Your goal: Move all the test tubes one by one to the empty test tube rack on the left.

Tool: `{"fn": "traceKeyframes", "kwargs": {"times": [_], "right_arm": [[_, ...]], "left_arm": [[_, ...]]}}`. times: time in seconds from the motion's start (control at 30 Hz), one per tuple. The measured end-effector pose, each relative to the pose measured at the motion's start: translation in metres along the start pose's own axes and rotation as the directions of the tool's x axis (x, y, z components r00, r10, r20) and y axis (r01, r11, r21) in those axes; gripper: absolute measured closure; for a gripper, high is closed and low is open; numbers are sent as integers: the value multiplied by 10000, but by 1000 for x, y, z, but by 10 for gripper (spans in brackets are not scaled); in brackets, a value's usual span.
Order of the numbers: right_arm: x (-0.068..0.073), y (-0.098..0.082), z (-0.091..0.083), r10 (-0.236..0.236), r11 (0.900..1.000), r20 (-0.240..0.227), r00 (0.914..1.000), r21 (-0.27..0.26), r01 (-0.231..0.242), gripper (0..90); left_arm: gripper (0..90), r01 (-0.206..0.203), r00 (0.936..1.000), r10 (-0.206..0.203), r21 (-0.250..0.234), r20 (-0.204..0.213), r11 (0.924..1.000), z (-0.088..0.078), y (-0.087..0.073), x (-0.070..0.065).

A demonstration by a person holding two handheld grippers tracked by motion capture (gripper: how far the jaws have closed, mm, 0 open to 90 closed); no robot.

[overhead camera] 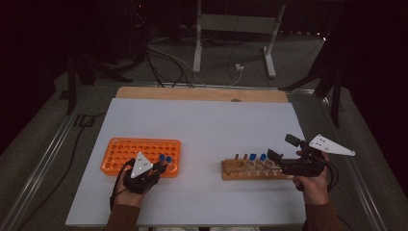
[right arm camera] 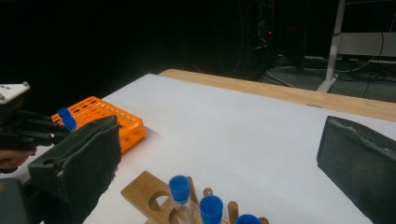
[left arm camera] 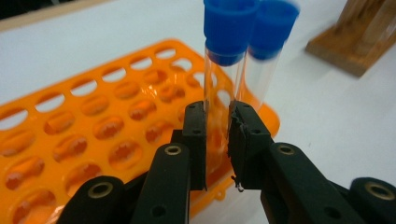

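An orange rack point(overhead camera: 126, 150) with many round holes lies at the left of the white table. My left gripper point(overhead camera: 160, 166) is at the rack's right end, shut on a clear test tube with a blue cap point(left arm camera: 231, 28); its pads point(left arm camera: 196, 135) press the glass on both sides. A second blue-capped tube point(left arm camera: 273, 25) stands just behind it in the rack. To the right lies a wooden rack point(overhead camera: 231, 169) with blue-capped tubes point(overhead camera: 252, 157). My right gripper point(overhead camera: 283, 147) hovers at its right end, open wide, with the tubes point(right arm camera: 180, 186) below and nothing between the jaws.
The white sheet point(overhead camera: 207, 120) covers a wooden tabletop point(overhead camera: 202, 94), whose far edge shows beyond it. Behind the table, cables point(overhead camera: 163, 57) and a metal stand point(overhead camera: 197, 43) sit on the dark floor. A bare stretch of sheet separates the two racks.
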State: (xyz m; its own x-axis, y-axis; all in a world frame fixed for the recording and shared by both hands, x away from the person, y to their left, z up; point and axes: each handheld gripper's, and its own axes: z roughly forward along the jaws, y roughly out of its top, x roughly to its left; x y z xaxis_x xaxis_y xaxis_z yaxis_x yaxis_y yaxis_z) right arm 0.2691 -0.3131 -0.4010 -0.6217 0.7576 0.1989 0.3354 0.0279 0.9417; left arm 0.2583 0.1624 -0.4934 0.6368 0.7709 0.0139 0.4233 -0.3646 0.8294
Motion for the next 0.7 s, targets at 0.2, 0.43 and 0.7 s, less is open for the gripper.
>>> {"fn": "traceKeyframes", "kwargs": {"times": [0.2, 0.43, 0.7], "right_arm": [[0, -1, 1, 2, 10000, -9, 10000, 30, -2, 0], [0, -1, 1, 4, 10000, -4, 10000, 57, -4, 0], [-1, -1, 1, -32, 10000, -3, 10000, 93, 32, 0]], "left_arm": [[788, -25, 10000, 25, 162, -43, 9999, -1, 2, -1], [784, -134, 9999, 135, 203, -68, 9997, -2, 2, -2], [655, 138, 9999, -138, -45, 55, 9999, -4, -2, 2]]}}
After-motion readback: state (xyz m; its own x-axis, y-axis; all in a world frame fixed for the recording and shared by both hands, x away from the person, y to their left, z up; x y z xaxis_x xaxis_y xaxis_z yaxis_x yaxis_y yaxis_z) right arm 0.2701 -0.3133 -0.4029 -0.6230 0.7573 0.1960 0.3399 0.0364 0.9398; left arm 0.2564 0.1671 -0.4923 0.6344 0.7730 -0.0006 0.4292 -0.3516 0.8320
